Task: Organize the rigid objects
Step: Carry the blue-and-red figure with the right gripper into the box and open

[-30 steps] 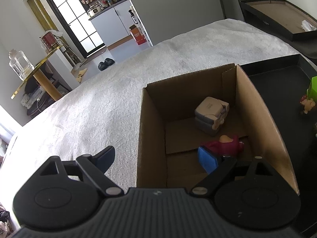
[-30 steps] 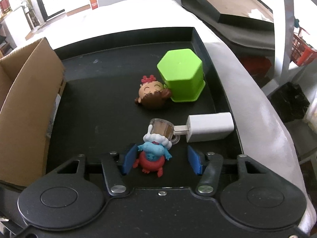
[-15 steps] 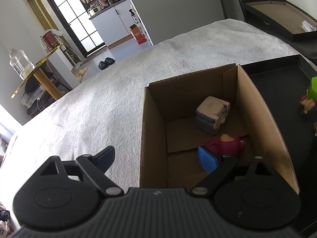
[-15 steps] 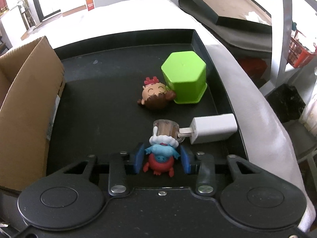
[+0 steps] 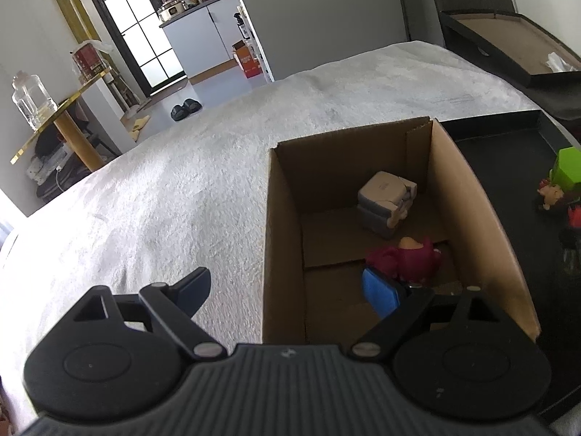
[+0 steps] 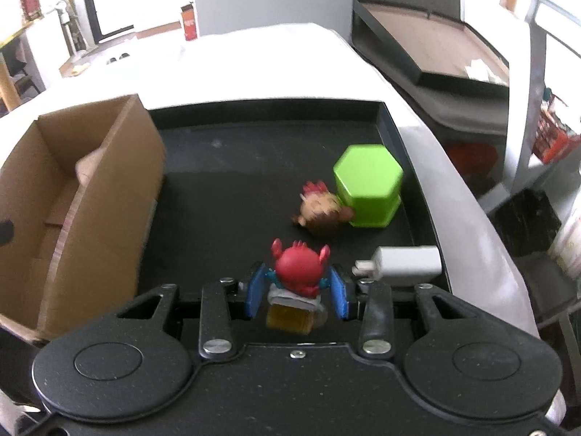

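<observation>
A: Now, reading the left wrist view from its left edge, we see the left gripper with jaws spread wide and nothing between the pads; one finger lies over the white textured cover, the other inside the cardboard box.

B: We note, in the box at centre right, a grey-and-cream blocky toy near the far wall and a magenta figure nearer the lower edge, just above the blue pad.

A: Further right, we see the black tray.

B: Turning to the right wrist view, we find the box at left and the tray filling the centre.

A: At lower centre the right gripper is pinched on the red-and-blue figurine, one blue pad on each flank; the toy is held clear of the tray floor, a brownish base below it.

B: At centre right, we see a brown-haired head toy touching a green hexagonal block. A white charger lies below them, just right of the gripper.
</observation>
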Demonstrator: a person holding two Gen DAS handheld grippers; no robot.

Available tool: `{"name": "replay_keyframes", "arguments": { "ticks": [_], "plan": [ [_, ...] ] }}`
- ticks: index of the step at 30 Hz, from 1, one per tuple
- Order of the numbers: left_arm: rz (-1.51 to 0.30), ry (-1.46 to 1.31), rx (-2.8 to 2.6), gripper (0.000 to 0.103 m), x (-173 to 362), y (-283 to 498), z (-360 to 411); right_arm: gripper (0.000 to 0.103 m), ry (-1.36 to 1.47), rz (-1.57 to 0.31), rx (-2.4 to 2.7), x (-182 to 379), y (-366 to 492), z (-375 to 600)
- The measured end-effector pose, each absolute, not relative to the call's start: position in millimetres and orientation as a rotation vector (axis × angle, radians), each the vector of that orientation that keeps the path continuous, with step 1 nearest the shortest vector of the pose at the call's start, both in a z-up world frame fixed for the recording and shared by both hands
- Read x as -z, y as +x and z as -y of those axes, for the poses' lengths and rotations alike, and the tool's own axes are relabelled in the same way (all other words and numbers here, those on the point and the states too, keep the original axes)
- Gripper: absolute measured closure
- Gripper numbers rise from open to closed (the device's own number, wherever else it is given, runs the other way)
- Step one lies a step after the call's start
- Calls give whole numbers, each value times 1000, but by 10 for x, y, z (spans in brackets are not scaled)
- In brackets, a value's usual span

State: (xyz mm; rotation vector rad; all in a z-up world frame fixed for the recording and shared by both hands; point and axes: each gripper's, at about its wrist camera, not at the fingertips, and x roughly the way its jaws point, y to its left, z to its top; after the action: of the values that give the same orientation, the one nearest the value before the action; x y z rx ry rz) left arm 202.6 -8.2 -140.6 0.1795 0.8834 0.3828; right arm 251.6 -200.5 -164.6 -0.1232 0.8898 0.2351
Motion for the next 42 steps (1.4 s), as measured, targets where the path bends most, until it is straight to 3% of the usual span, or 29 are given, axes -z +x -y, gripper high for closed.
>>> {"name": "replay_keyframes", "arguments": {
  "ticks": [11, 23, 27, 31, 37, 42],
  "plan": [
    [-868, 97, -362, 19, 1385, 1895, -36, 65, -135, -796, -315, 1322, 2401, 1715],
    [-883, 43, -312, 52, 1414, 1839, -118, 65, -140, -703, -406, 999, 2276, 1376],
    [-898, 20, -292, 74, 1460, 1831, -167, 65, -142, -683, -438, 928, 2247, 1248],
    [-898, 11, -295, 86, 1483, 1836, -210, 65, -145, -689, -483, 937, 2256, 1101],
    [-897, -3, -295, 94, 1506, 1849, -269, 65, -169, -713, -567, 996, 2264, 899],
    [-895, -12, -293, 96, 1514, 1859, -290, 65, -178, -711, -653, 982, 2258, 771]
  ]
}}
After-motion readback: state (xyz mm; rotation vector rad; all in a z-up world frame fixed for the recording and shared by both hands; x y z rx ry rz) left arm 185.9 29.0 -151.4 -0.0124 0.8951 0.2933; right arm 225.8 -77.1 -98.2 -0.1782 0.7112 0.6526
